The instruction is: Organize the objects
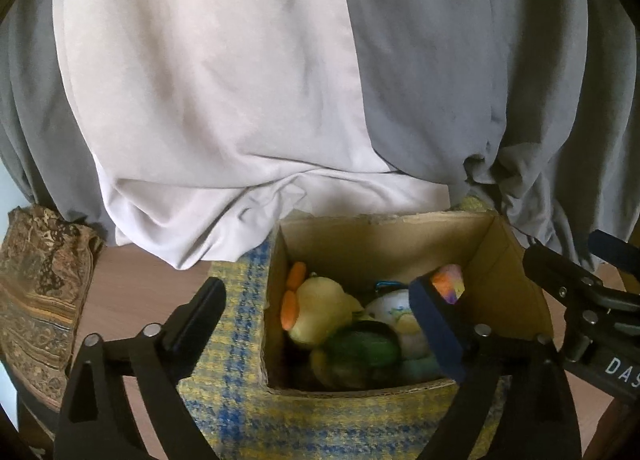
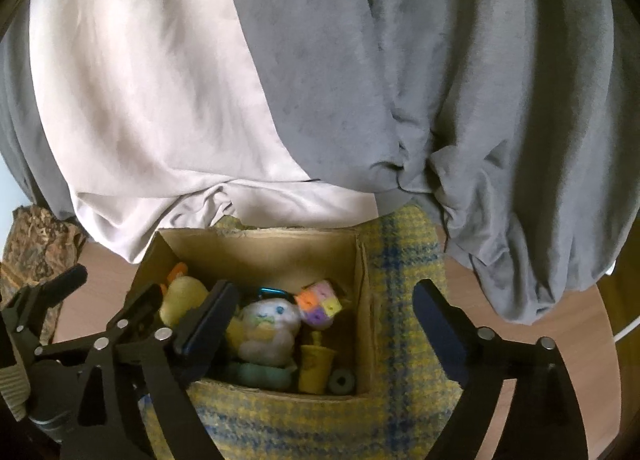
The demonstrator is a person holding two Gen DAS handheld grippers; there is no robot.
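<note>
An open cardboard box (image 1: 380,220) (image 2: 260,236) stands on a yellow-blue plaid cloth (image 1: 240,412) (image 2: 404,260). Inside lie a yellow duck plush (image 1: 320,308) (image 2: 182,296), a white plush (image 2: 268,324), a pastel cube (image 2: 322,302), a green ball (image 1: 364,344) and a yellow cup (image 2: 314,364). My left gripper (image 1: 320,320) is open, straddling the box's left wall with nothing pressed between its pads. My right gripper (image 2: 324,322) is open too, one finger over the toys and the other outside the right wall.
Grey and white curtains (image 1: 240,80) hang down onto the round wooden table (image 2: 520,300) right behind the box. A folded patterned cloth (image 1: 40,280) lies at the table's left edge. The two grippers sit close together side by side over the box.
</note>
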